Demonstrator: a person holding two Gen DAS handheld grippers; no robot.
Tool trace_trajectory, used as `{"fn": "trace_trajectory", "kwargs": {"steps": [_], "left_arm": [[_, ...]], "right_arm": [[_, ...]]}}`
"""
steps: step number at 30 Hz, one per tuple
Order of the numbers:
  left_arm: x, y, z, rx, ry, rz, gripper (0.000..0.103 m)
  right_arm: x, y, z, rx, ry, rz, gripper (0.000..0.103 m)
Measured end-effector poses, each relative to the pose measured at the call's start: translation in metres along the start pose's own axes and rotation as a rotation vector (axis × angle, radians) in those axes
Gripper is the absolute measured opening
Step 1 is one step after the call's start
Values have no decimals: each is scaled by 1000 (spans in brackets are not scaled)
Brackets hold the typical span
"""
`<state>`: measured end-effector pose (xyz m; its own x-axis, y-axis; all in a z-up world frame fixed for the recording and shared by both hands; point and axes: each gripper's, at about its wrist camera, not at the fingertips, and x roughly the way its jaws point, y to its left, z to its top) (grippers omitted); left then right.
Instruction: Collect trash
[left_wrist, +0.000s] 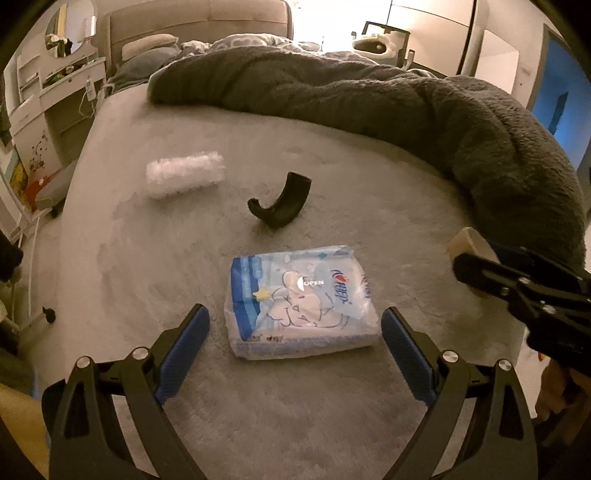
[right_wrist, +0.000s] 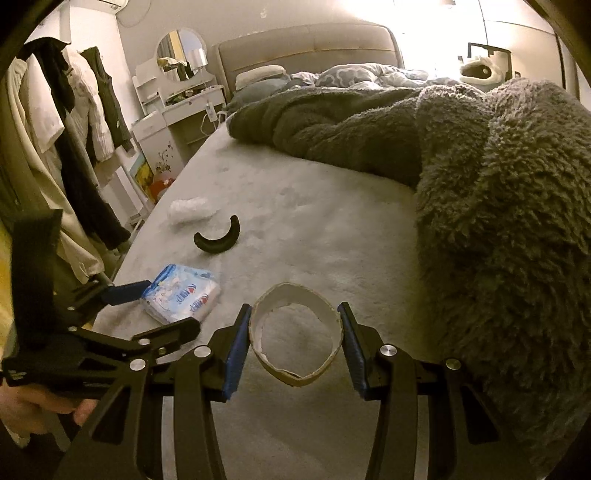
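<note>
Left wrist view looks down on a pale grey plush bedspread (left_wrist: 332, 406) with the left gripper (left_wrist: 295, 328) spread wide, its blue pads either side of a soft plastic pack of tissues printed in blue and white (left_wrist: 299, 302) without touching it. Farther up the bed lie a curved black plastic piece shaped like a half ring (left_wrist: 280, 203) and, to its left, a white fluffy roll (left_wrist: 184, 175). At the right edge the right gripper (left_wrist: 461, 258) shows only from the side, with a pale cardboard edge between its jaws; the grip itself cannot be read from here.

Right wrist view settles it: the right gripper (right_wrist: 295, 336) is clamped on a short brown cardboard ring with a white inner face (right_wrist: 295, 332), squeezed into an oval by the blue pads and held clear above the bedspread (right_wrist: 314, 240). This view also shows the left gripper (right_wrist: 147, 306) from outside, beside the tissue pack (right_wrist: 181, 299), a hand (right_wrist: 33, 402) on its handle, a dark grey shaggy blanket (right_wrist: 498, 203) heaped along the right, and clothes hanging (right_wrist: 66, 122) at the left
</note>
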<state>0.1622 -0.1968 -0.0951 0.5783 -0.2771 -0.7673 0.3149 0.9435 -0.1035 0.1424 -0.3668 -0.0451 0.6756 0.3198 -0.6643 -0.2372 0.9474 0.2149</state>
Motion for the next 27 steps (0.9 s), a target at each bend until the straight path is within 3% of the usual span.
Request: {"fn": "trace_trajectory", "kwargs": {"steps": [3, 5, 6, 17, 27], "left_arm": [[0, -1, 1, 4, -4, 4, 92], [0, -1, 0, 6, -1, 13, 78], [-1, 0, 0, 9, -4, 13, 76], [-17, 19, 0, -15, -10, -2, 75], [-42, 72, -8, -83, -18, 36, 75]], "right_arm": [[-1, 3, 2, -4, -5, 4, 47], [-2, 4, 4, -4, -11, 3, 47], [-3, 5, 5, -2, -13, 4, 47], [6, 36, 19, -28, -19, 22, 47], [21, 93, 39, -81, -21, 77, 47]]}}
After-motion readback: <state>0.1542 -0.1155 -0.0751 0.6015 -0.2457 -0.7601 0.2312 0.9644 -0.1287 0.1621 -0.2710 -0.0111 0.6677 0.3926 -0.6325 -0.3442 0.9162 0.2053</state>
